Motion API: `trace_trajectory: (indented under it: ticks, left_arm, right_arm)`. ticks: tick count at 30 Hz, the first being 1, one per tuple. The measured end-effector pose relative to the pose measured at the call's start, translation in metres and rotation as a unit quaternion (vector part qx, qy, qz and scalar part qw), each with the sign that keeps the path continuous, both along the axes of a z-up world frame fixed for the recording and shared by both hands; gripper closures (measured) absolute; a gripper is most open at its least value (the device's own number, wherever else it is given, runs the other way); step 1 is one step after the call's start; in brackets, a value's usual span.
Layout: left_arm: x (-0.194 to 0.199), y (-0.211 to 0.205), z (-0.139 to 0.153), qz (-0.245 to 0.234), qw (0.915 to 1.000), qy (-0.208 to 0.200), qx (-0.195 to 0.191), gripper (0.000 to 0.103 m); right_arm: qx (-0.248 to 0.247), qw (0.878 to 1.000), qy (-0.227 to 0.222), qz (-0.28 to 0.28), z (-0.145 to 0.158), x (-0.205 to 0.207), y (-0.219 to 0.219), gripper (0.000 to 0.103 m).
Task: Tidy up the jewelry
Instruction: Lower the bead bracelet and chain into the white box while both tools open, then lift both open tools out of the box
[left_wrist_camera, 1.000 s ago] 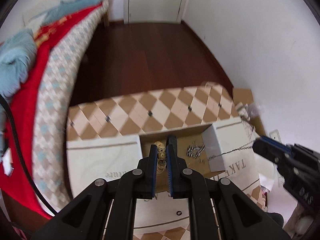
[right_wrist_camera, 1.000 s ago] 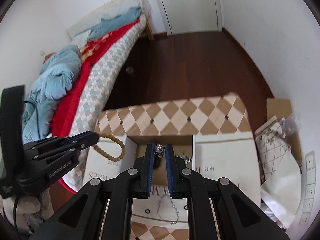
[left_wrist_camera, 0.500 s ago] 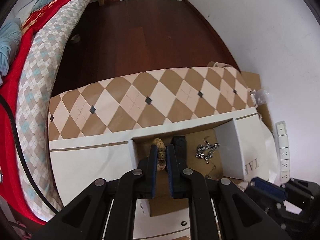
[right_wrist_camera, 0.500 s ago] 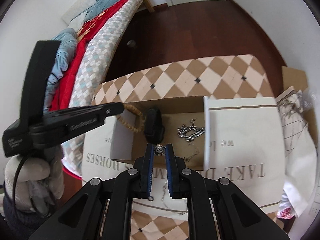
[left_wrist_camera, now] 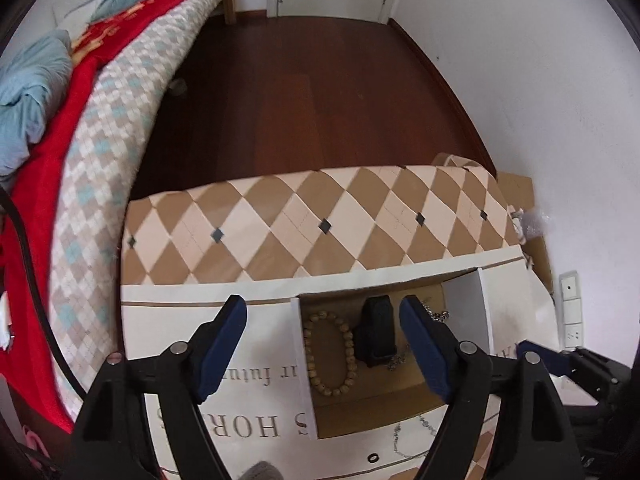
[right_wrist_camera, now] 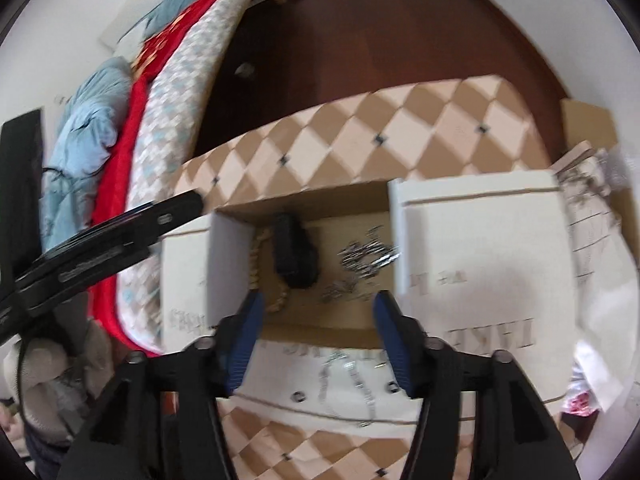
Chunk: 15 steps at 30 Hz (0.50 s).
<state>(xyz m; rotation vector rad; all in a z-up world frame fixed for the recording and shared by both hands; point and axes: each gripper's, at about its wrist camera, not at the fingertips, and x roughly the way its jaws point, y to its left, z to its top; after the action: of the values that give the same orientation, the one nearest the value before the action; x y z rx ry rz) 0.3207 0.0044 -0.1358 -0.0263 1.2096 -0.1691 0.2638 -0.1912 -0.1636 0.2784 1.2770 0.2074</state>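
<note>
Your left gripper (left_wrist_camera: 323, 330) and right gripper (right_wrist_camera: 318, 326) both gaped wide and empty above the box (left_wrist_camera: 464, 300). The bead bracelet (left_wrist_camera: 329, 354) lay along its left wall, the chains (right_wrist_camera: 366, 258) toward its right. Reaching for one chain (right_wrist_camera: 344, 384) still outside at the near edge, you risked snagging and dragging it off.

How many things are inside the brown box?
3 that I can make out. The bead bracelet lies on the left, the black case in the middle, and the silver chain on the right. Something small could be hiding behind the grippers.
</note>
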Motion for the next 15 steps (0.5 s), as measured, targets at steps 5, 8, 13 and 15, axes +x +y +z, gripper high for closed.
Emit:
trace_trajectory:
  ticks: [5,8,13,15]
  left_arm:
    - [-0.02,0.004,0.01,0.014,0.9971,-0.046,0.059,0.001]
    - [-0.039,0.011,0.01,0.03,0.9943,-0.066,0.079,0.001]
    - [-0.07,0.025,0.005,0.057,0.9913,-0.083,0.085,0.0]
    - [-0.078,0.027,0.006,0.062,0.9905,-0.087,0.086,0.0]
  right_arm:
    - [-0.124,0.991,-0.038,-0.006,0.008,-0.01,0.0,0.006]
    - [-0.166,0.985,-0.049,-0.011,0.006,-0.017,0.003,0.002]
    - [-0.193,0.979,-0.06,-0.013,0.0,-0.026,0.007,0.0]
    - [-0.199,0.978,-0.067,-0.013,-0.002,-0.032,0.01,0.0]
